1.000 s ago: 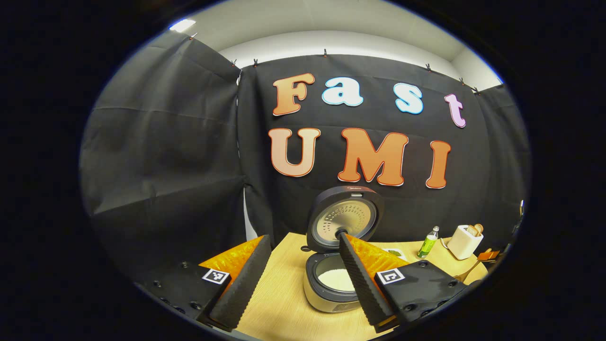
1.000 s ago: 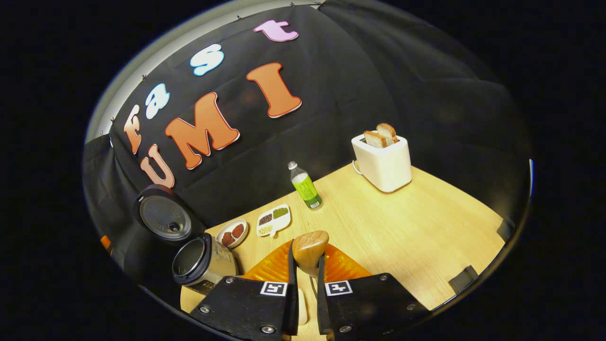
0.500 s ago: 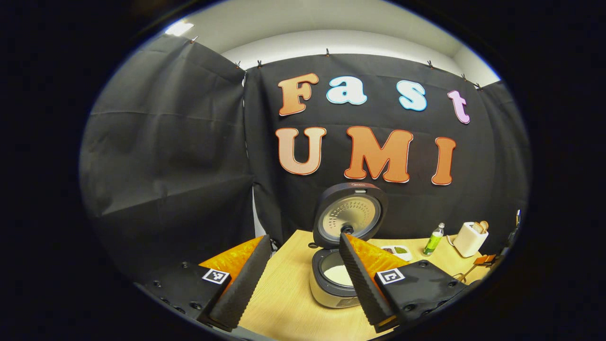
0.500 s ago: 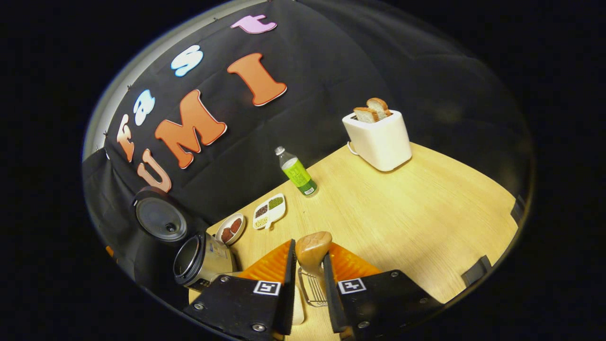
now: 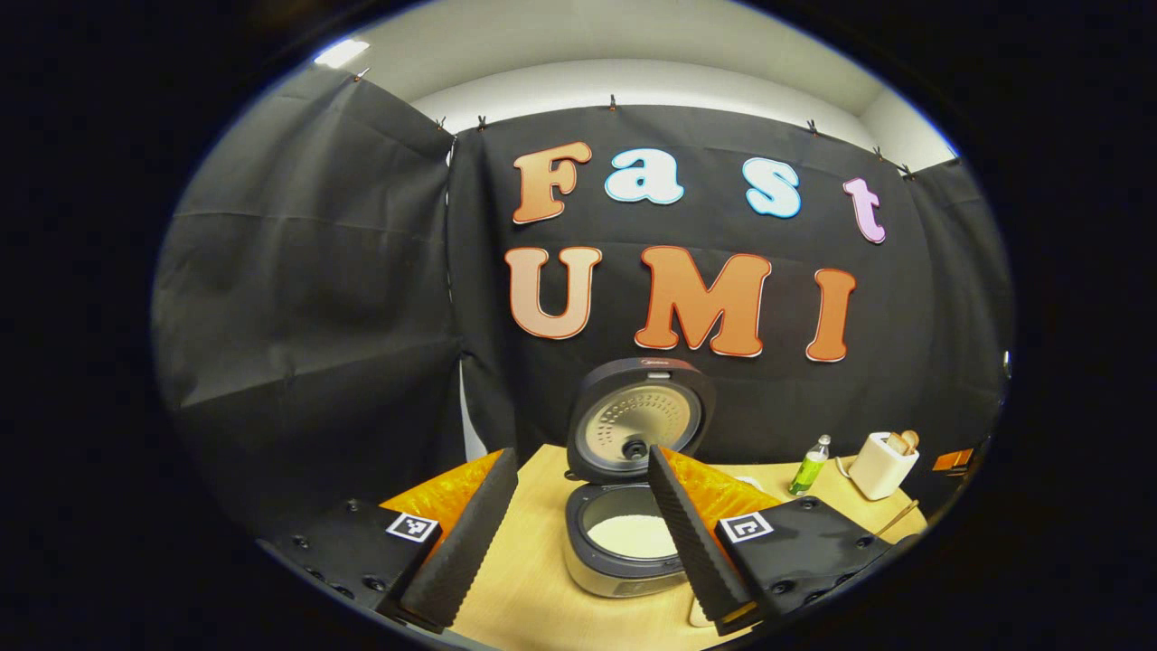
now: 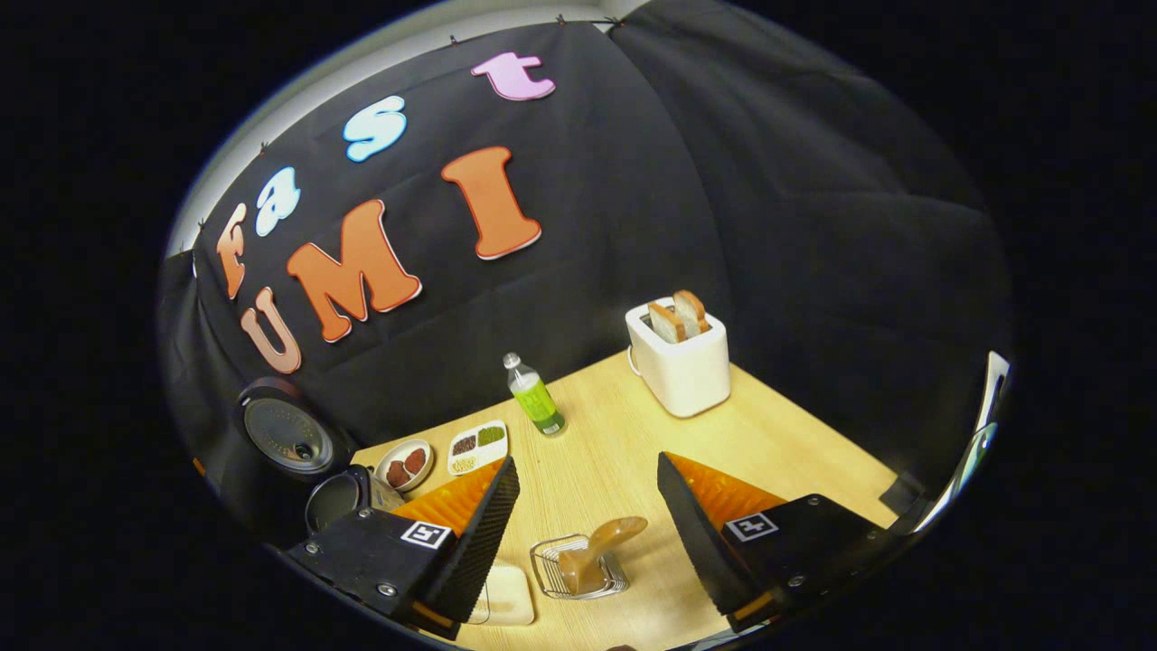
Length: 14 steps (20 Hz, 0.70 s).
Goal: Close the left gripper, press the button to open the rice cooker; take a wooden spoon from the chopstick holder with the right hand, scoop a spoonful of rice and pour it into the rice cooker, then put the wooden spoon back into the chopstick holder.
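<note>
One view alone shows rice (image 5: pixel 633 535) inside the cooker (image 5: pixel 624 565).

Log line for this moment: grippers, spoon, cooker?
left gripper: open, idle | right gripper: open above holder | wooden spoon: in chopstick holder | rice cooker: lid up, rice inside
</note>
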Available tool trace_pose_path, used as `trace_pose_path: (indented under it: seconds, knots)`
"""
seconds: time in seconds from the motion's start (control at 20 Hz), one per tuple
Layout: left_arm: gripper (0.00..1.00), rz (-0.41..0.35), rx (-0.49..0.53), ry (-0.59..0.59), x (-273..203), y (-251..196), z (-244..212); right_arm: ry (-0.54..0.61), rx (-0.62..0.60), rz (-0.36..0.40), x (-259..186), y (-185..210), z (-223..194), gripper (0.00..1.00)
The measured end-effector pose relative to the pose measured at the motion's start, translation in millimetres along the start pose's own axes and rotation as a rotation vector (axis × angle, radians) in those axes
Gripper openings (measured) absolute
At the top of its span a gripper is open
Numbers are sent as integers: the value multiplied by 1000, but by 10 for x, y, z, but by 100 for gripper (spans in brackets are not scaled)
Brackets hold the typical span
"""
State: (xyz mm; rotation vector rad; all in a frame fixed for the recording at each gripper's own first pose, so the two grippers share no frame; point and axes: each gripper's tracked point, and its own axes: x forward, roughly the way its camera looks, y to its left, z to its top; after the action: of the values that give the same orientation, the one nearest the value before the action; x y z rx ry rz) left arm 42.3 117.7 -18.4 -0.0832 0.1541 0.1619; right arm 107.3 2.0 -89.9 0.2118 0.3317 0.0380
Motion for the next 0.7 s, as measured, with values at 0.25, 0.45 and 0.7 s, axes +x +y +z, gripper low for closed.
trace_pose_path:
  seconds: [0.25,0.45,0.7]
  knots:
    - [97,-44,10,-73,342,-319,501,-61,-139,-20,-294,133,375,95]
    - [97,-102,54,-130,804,-727,1109,-68,-157,11,-448,251,430,95]
    - [97,-169,31,-89,1606,-1123,1474,-82,-152,27,-573,326,453,95]
